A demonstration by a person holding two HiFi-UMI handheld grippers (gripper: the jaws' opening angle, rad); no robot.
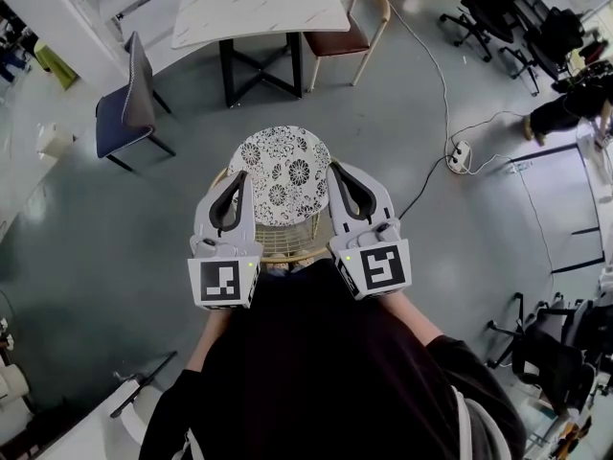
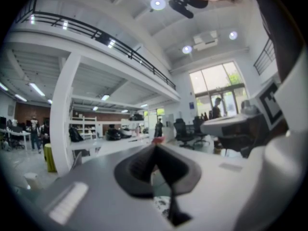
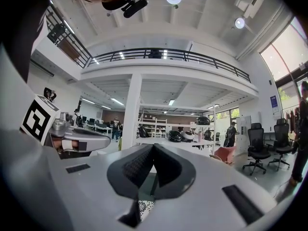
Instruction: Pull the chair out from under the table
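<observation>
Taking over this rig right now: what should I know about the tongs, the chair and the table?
Left tongs: shut, nothing in them, at the seat's left edge.
Right tongs: shut, nothing in them, at the seat's right edge.
Chair: patterned seat, on open floor just in front of the person, well clear of the white table.
Done: the chair looks pulled out.
Left: probably nothing but drawing the tongs away.

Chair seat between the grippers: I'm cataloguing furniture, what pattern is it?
The chair seat is white with a black floral print, clearest in the head view.
</observation>
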